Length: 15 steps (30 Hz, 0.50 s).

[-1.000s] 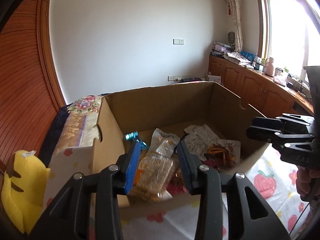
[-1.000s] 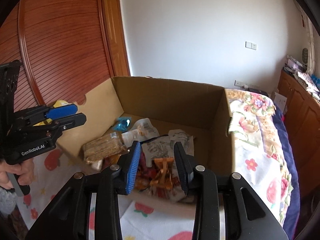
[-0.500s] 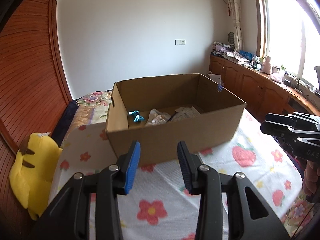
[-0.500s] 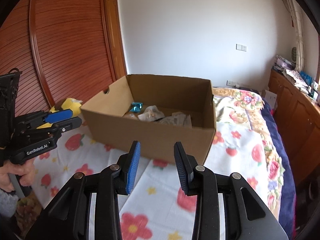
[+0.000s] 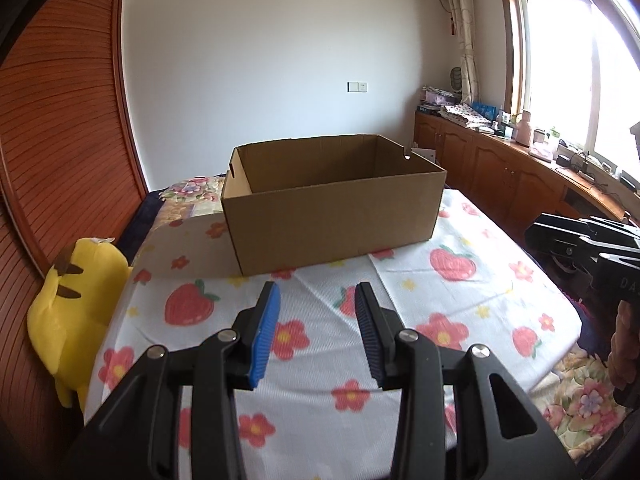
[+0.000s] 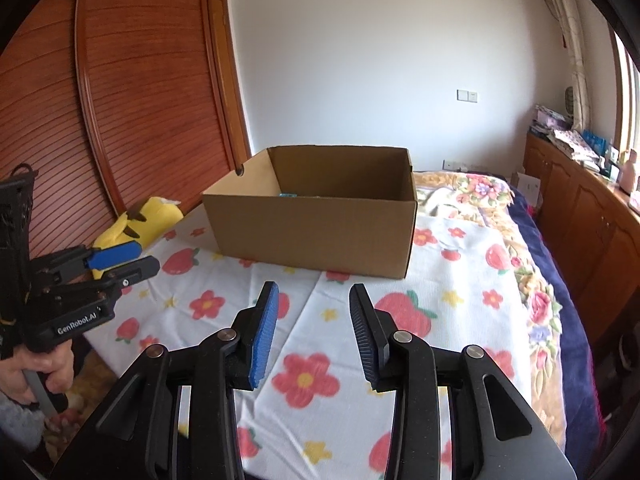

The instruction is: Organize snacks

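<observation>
Snacks sit out of sight in the cardboard box (image 5: 332, 216) at twelve o'clock; only a scrap of teal wrapper (image 6: 287, 194) peeks over its near rim. Such packets are likely light, crinkly and slippery, best pinched at a sealed edge. Both the left tongs (image 5: 316, 332) and right tongs (image 6: 313, 330) hang released and empty over the flowered sheet (image 5: 440, 308). A yellow plush toy (image 5: 72, 304) lies at nine o'clock.

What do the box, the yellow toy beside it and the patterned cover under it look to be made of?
The box looks like plain brown corrugated cardboard: matte, raw cut rim, folded corners. The yellow toy seems to be plush fabric: soft, rounded, fuzzy-looking, with a sewn tag. The cover appears to be woven cloth printed with strawberries and flowers; the exact fibre cannot be told.
</observation>
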Available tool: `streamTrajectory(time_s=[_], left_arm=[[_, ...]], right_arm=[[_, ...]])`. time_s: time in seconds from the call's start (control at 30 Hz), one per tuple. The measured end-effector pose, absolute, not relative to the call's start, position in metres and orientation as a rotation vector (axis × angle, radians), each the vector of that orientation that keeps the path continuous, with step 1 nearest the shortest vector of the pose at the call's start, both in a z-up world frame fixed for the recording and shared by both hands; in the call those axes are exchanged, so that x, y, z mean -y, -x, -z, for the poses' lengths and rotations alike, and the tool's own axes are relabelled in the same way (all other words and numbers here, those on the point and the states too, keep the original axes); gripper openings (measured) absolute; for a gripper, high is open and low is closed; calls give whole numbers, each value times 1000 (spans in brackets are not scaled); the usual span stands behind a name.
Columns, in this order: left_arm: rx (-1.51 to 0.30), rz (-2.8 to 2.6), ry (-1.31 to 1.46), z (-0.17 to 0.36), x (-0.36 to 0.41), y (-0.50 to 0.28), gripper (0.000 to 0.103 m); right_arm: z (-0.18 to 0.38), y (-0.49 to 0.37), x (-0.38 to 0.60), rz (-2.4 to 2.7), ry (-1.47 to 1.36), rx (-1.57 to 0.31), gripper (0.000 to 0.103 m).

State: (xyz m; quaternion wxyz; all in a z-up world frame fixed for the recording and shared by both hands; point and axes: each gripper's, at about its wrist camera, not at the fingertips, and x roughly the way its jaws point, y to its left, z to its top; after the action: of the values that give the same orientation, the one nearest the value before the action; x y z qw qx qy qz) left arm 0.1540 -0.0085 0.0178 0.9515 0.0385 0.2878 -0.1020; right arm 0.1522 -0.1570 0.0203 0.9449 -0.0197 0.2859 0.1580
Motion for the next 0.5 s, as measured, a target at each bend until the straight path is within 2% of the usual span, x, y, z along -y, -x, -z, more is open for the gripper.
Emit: streamTrajectory(time_s=[0.4, 0.5], left_arm=[[-543, 194, -65, -32, 9, -107, 40], [-513, 171, -86, -37, 11, -97, 45]], right_arm=[[-24, -105, 158, -286, 31, -559, 41], [-26, -97, 156, -277, 36, -547, 45]])
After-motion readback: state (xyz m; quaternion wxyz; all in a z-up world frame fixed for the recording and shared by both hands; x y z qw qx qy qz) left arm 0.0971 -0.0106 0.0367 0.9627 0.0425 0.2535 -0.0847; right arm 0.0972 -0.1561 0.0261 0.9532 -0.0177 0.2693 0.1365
